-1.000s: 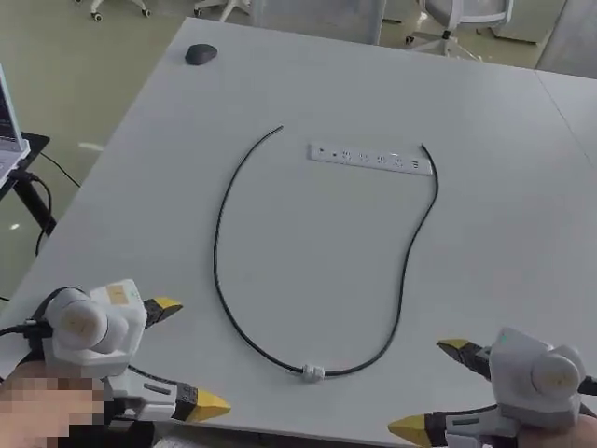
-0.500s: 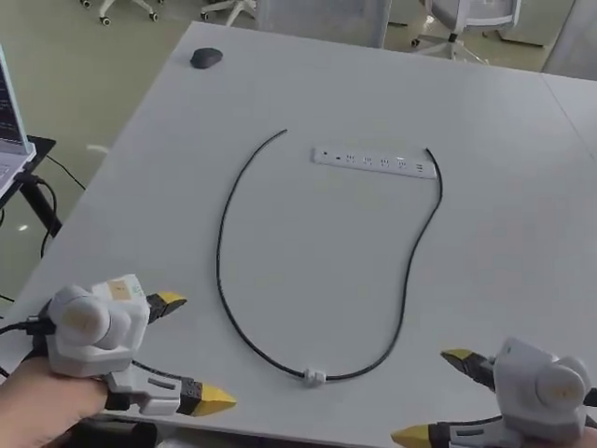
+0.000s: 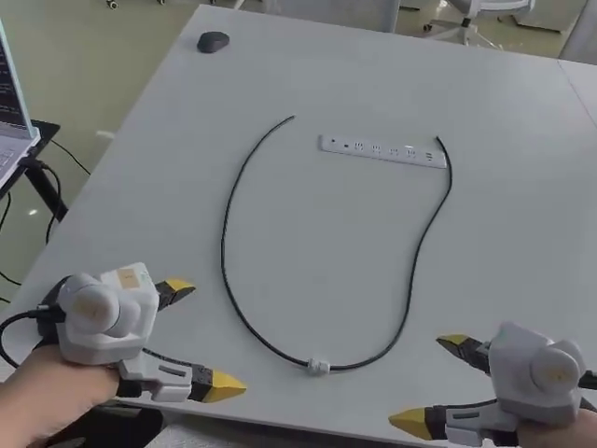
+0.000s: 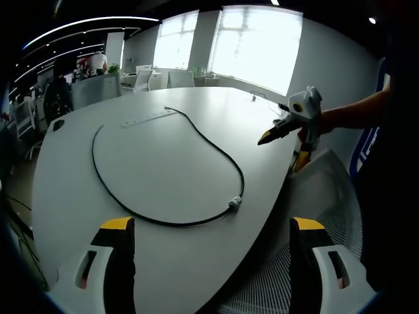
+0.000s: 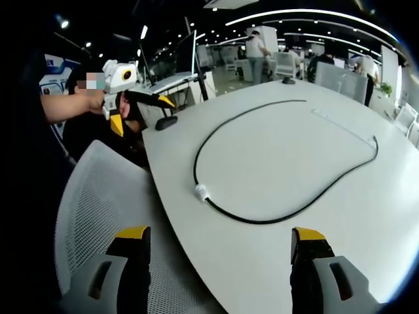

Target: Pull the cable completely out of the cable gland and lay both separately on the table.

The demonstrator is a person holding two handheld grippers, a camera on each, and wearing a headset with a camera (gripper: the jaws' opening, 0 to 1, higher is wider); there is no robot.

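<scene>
The cable gland (image 3: pixel 318 365) sits threaded on the cable (image 3: pixel 224 243) at the loop's near bend by the table (image 3: pixel 308 233) edge, with the cable running sideways through it. I judge it roughly midway between my left gripper (image 3: pixel 210 334) and right gripper (image 3: pixel 424 383); both have their fingers apart and empty.

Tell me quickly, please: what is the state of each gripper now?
Left yellow-tipped grey gripper: open, holding nothing.
Right yellow-tipped grey gripper: open, holding nothing.
</scene>
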